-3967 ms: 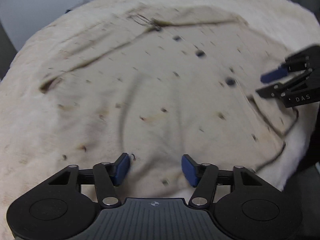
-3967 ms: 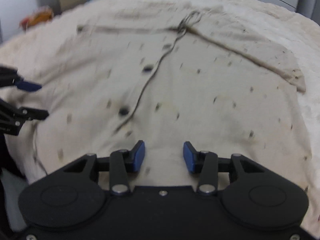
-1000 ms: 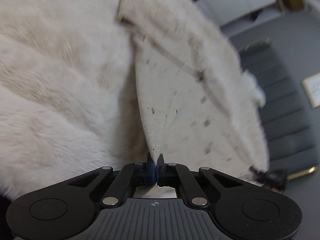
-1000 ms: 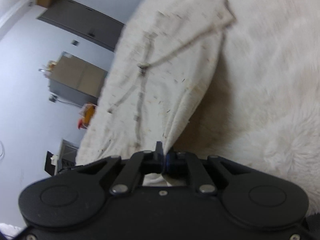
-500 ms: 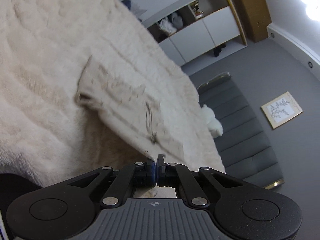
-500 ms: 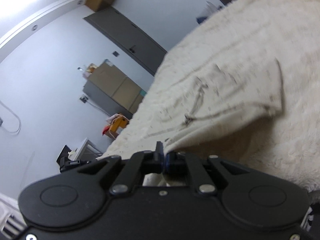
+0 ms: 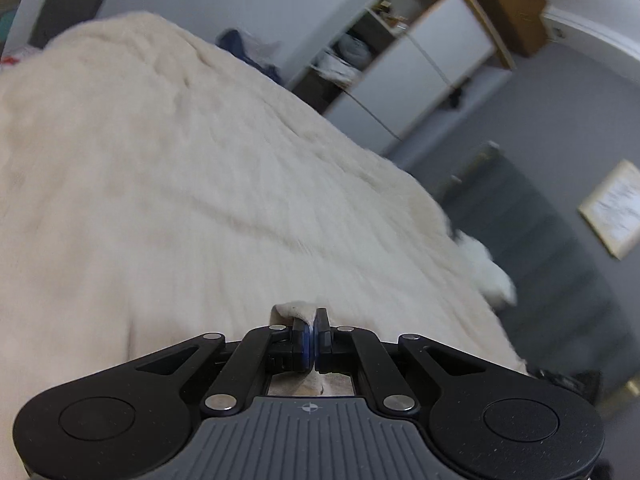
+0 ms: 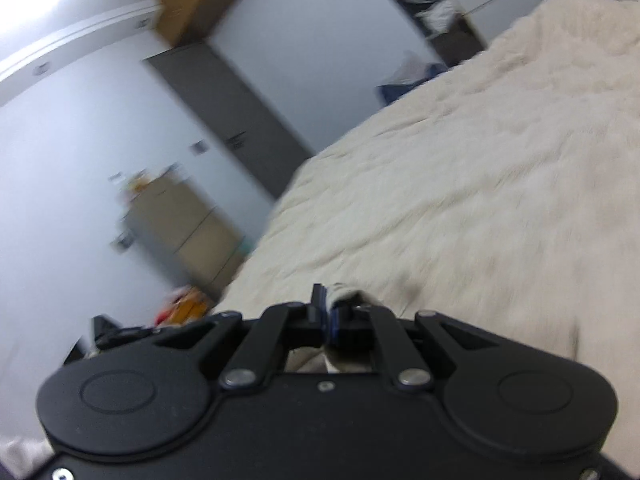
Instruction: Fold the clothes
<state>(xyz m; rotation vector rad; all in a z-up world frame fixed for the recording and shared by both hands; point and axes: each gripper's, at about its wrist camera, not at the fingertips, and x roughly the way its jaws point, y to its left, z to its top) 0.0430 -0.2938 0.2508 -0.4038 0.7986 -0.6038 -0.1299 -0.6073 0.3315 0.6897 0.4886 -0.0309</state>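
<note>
Left hand-held gripper (image 7: 311,334): black linkage body, ribbed grey grip plate, blue pads pressed together. A small rounded fold of cream woven garment cloth (image 7: 294,310) is pinched between them and pokes out just above the tips; more of the same cloth shows through the window behind the jaws. Rest of the garment is out of view, so its hang or fold state can't be told.

Right hand-held gripper (image 8: 329,316): same black build, smooth plate, 2 blue pads clamped on a bunched cream garment edge (image 8: 344,293) that curls over the right finger. Cloth also visible through the gap below the jaws.

Both grippers point forward across a bed covered by a cream long-pile fluffy blanket (image 7: 180,184), soft ridges and furrows in the nap. Both views are tilted: left one rolled so the bed slopes down to the right, right one rolled the opposite way, both aimed fairly level, with walls in shot. Motion blur in both.

Background: open shelving unit with white doors (image 7: 400,64), dark grey ribbed padded headboard (image 7: 540,240), framed picture (image 7: 612,212) on the grey wall. Right view shows a dark grey door (image 8: 232,120) and a tan cabinet (image 8: 184,228) against a pale wall.
</note>
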